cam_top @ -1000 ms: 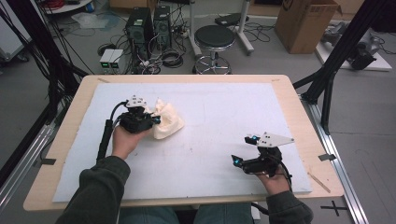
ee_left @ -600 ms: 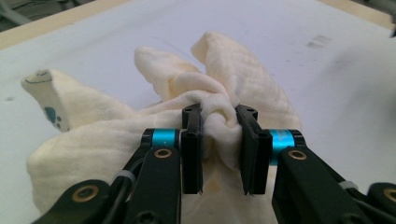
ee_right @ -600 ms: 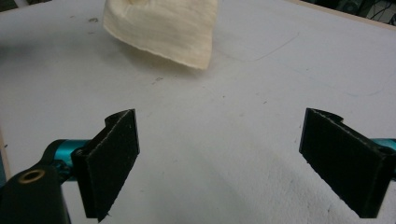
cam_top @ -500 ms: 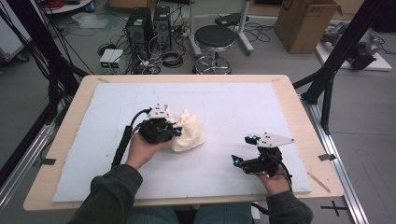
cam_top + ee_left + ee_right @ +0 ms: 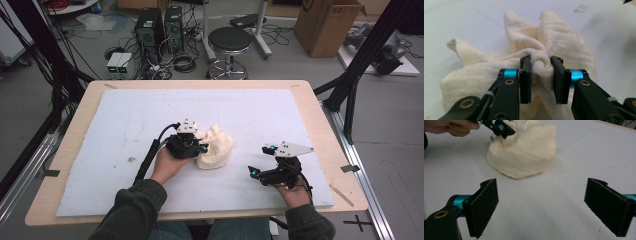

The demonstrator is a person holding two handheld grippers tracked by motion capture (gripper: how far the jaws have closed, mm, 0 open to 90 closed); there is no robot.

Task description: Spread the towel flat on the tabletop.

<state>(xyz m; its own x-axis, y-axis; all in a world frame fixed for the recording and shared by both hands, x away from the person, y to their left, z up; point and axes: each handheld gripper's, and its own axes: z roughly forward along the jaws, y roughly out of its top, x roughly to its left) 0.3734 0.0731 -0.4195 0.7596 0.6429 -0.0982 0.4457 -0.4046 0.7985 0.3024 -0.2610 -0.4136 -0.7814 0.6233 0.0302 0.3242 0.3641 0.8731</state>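
A crumpled cream cloth [image 5: 216, 147] lies bunched near the middle of the white mat [image 5: 125, 120]. My left gripper [image 5: 200, 148] sits at the cloth's left side, shut on a fold of it. In the left gripper view the two black jaws pinch a ridge of the cloth [image 5: 541, 67], at my left gripper [image 5: 541, 75]. My right gripper [image 5: 260, 162] rests low on the mat to the right of the cloth, apart from it. The right gripper view has its jaws spread wide, right gripper [image 5: 549, 207] holding nothing, with the cloth [image 5: 524, 152] ahead.
The mat covers a wooden table [image 5: 310, 100]. A small wooden stick [image 5: 342, 196] lies at the table's right front corner. Beyond the far edge stand a black stool [image 5: 230, 40], computer cases [image 5: 150, 30] and a cardboard box [image 5: 325, 20].
My left gripper has dragged the cloth rightward and toward the front, from the mat's left part to its middle. The right gripper has stayed in place.
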